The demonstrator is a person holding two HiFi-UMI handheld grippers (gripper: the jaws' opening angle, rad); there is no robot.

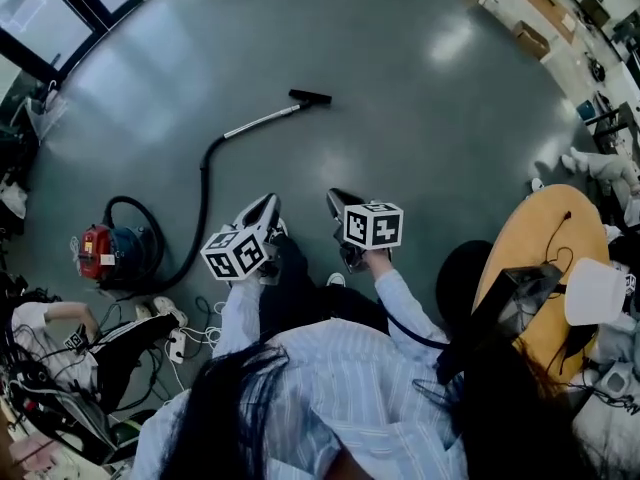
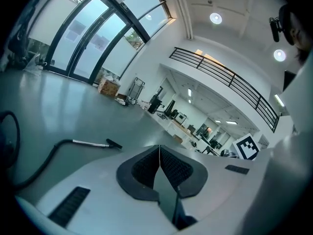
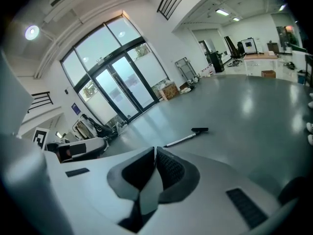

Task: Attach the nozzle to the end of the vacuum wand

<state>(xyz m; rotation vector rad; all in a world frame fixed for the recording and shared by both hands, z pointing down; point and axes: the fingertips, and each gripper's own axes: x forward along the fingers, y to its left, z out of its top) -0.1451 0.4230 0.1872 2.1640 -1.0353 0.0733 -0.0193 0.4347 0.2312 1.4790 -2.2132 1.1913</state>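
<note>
Nearby, the left gripper and right gripper are both closed on nothing. Farther off on the floor lies the silver wand, with the black nozzle at its tip. Whether the nozzle is locked on I cannot tell, and the grippers are well apart from both.

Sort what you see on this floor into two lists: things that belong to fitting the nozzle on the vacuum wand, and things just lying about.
Belongs to the job: nozzle, wand, hose, red vacuum cleaner, left tool and right tool, both shut and empty.
Lying about: cardboard box, round yellow table.
</note>
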